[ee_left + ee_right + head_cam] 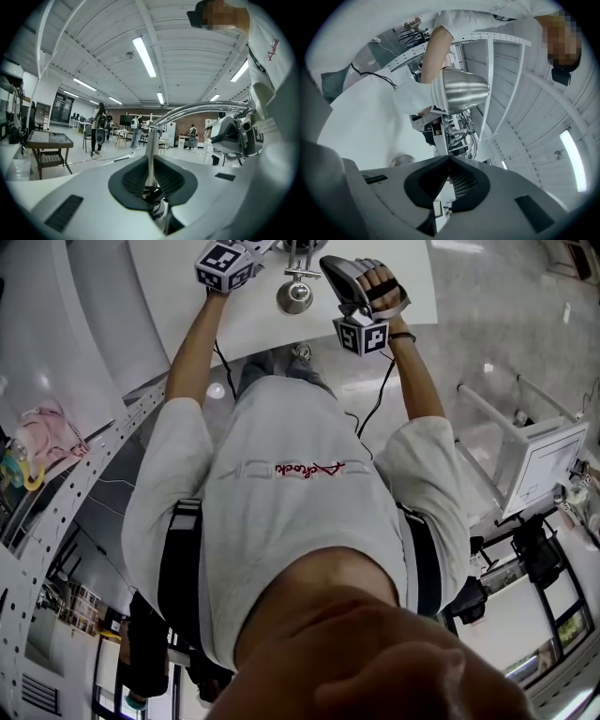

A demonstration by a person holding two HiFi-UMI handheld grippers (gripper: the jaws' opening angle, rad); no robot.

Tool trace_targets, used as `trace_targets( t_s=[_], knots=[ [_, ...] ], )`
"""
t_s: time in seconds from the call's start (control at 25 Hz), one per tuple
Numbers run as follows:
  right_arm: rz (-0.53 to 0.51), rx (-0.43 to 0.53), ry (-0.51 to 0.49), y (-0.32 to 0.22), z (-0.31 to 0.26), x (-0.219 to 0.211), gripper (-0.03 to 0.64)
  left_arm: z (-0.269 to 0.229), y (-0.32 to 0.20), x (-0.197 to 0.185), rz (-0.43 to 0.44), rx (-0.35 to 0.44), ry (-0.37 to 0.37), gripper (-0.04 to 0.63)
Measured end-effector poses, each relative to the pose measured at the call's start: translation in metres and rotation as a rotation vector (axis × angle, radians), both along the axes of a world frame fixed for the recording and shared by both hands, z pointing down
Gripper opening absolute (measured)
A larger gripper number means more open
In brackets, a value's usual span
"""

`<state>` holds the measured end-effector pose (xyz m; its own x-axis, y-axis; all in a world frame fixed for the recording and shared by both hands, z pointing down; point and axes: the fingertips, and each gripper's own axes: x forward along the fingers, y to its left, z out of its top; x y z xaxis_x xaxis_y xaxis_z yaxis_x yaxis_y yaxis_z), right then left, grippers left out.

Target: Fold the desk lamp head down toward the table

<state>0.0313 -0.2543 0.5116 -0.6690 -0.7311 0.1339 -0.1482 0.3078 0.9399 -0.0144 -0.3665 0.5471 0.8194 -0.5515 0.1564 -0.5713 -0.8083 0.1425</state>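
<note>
A chrome desk lamp (295, 294) stands on the white table (178, 296) between my two grippers. In the left gripper view the left gripper (151, 161) is shut on the lamp's upright chrome stem (151, 150). The lamp's arm (201, 108) curves from there to the right, toward the right gripper (232, 136). In the right gripper view the right gripper (450, 158) has its pads together with nothing between them. The shiny cone-shaped lamp head (461, 91) hangs a little beyond its tips. The round base (401, 161) rests on the table, and the left gripper (440, 126) is behind the lamp.
The table's near edge (309, 343) runs just in front of the person's body. A perforated white rack (56, 512) stands at the left and a white cart (544, 465) at the right. Several people and a small side table (47, 140) are far off in the room.
</note>
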Motion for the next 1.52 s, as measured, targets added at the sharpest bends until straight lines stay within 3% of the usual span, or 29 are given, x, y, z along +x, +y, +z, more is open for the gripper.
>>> trace_targets(
  t_s=[0.08, 0.24, 0.32, 0.44, 0.6, 0.76, 0.92, 1.12, 1.52],
  knots=[
    [0.006, -0.028, -0.010, 0.003, 0.002, -0.001, 0.015, -0.002, 0.004, -0.003, -0.012, 0.011, -0.012, 0.028],
    [0.051, -0.118, -0.087, 0.007, 0.006, 0.002, 0.017, -0.003, 0.013, -0.006, -0.039, 0.004, -0.015, 0.028],
    [0.115, -0.229, -0.221, 0.002, 0.003, 0.010, 0.017, -0.006, 0.018, -0.007, -0.059, -0.002, 0.000, 0.028],
    [0.226, -0.444, -0.511, -0.009, -0.006, 0.028, 0.017, -0.009, 0.029, -0.008, -0.076, 0.000, 0.014, 0.028],
    [0.290, -0.667, -0.862, -0.011, -0.014, 0.041, 0.017, -0.012, 0.040, -0.016, -0.109, -0.003, 0.028, 0.028],
    [0.342, -0.800, -1.081, -0.001, -0.004, 0.050, 0.017, -0.018, 0.053, -0.023, -0.154, 0.003, 0.022, 0.028],
    [0.362, -0.837, -1.101, 0.015, 0.008, 0.051, 0.017, -0.017, 0.073, -0.026, -0.194, -0.003, 0.035, 0.028],
    [0.354, -0.818, -1.051, 0.033, 0.011, 0.063, 0.017, -0.011, 0.101, -0.018, -0.235, 0.000, 0.020, 0.028],
    [0.367, -0.791, -1.071, 0.067, 0.005, 0.057, 0.017, -0.005, 0.152, -0.042, -0.291, -0.028, 0.048, 0.028]
  ],
)
